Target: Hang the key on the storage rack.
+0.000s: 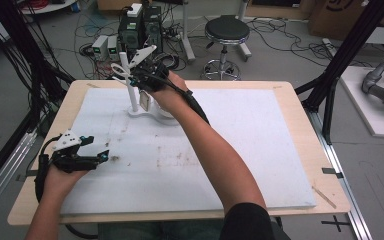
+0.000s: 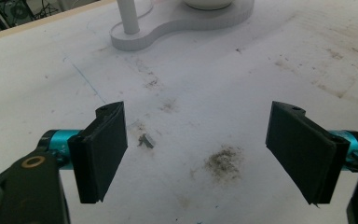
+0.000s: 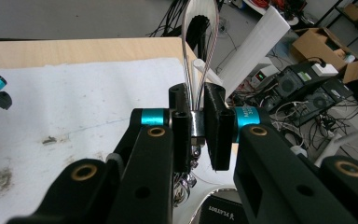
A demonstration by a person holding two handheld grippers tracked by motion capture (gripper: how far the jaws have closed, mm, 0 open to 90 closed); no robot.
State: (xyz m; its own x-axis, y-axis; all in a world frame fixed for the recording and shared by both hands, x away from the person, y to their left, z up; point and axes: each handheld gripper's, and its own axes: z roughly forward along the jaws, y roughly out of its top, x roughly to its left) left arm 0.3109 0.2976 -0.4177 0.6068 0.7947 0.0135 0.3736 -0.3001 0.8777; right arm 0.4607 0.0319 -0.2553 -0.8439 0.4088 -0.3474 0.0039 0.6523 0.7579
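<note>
While the right gripper [image 3: 196, 123] clamps a looped keyring [image 3: 200, 42] with metal tag at the white plastic stand [image 1: 145, 111], table's twelve o'clock, hanging on the smooth round post [image 1: 128, 82] appears unfinished. Left gripper [image 2: 196, 149] idles wide apart at eight o'clock over stained white foam [image 2: 242, 84].

I find the white foam mat [image 1: 260, 145] open across its near and right areas. At the far left centre, the white plastic stand with upright post [image 1: 131, 95] blocks passage, my right forearm [image 1: 215, 155] crossing diagonally toward it.
</note>
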